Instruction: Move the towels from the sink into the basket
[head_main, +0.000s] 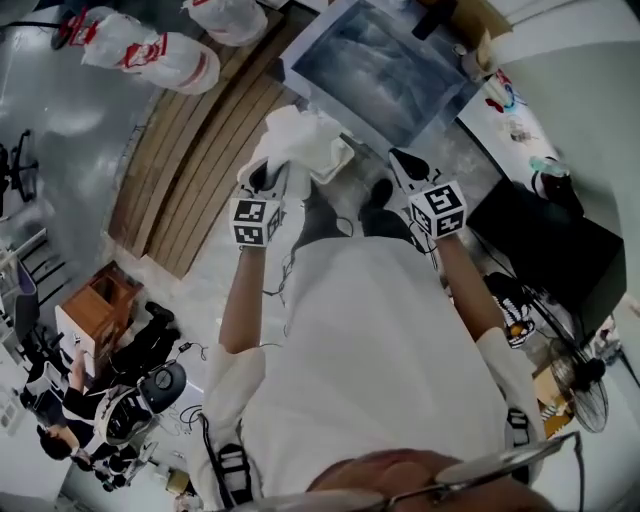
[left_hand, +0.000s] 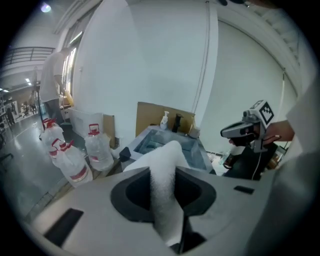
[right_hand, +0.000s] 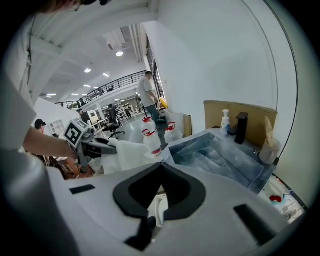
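Note:
A white towel (head_main: 300, 140) hangs bunched in front of the sink (head_main: 300, 75), and my left gripper (head_main: 272, 178) is shut on it. In the left gripper view the towel (left_hand: 165, 190) runs up between the jaws of that gripper (left_hand: 170, 225). A white rimmed thing (head_main: 338, 162), perhaps the basket, lies just under the towel. My right gripper (head_main: 402, 166) hovers to the right of the towel, shut and holding nothing. From the right gripper view, the towel (right_hand: 131, 154) droops from the left gripper (right_hand: 107, 145) beside the steel sink (right_hand: 220, 160). No other towel shows in the basin.
Large water bottles (head_main: 150, 50) stand on the floor left of the sink, beside wooden planks (head_main: 200, 150). A soap bottle (right_hand: 225, 121) and a black tap (right_hand: 241, 127) sit at the sink's back. A black box (head_main: 560, 240) and a fan (head_main: 585, 385) are on the right.

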